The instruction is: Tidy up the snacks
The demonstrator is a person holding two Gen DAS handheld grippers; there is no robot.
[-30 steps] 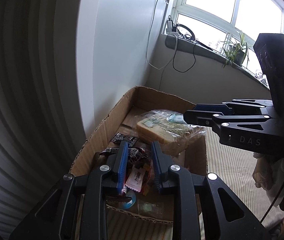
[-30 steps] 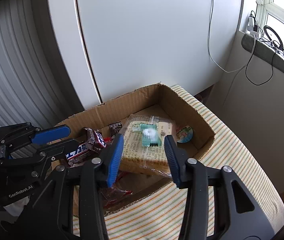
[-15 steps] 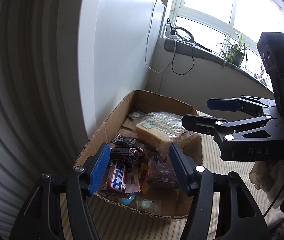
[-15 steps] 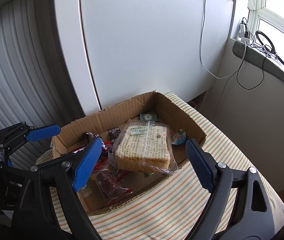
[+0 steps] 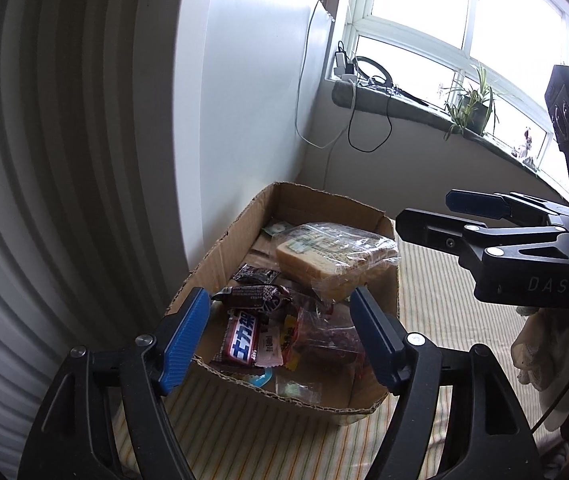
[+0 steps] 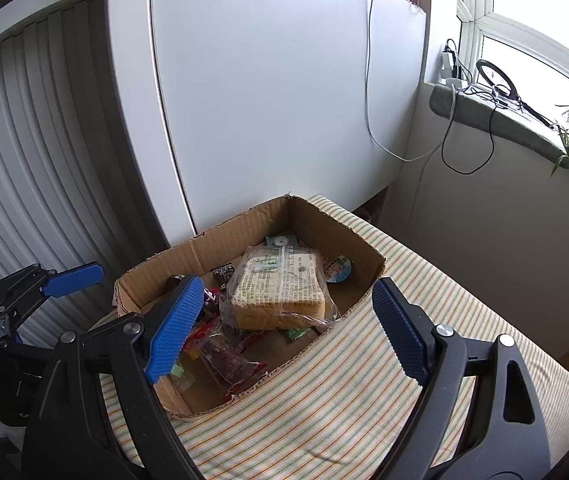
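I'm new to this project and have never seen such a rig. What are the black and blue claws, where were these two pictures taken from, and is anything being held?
They are two hand-held grippers, one in each of a person's hands, each with a camera looking along its fingers. One picture comes from the left gripper, the other from the right gripper; each also shows the other at its edge. Both look down at a cardboard box on a striped cloth. In the box lie a wrapped loaf of bread and small snack packets such as a chocolate bar. Both grippers have just been opening and hold nothing.
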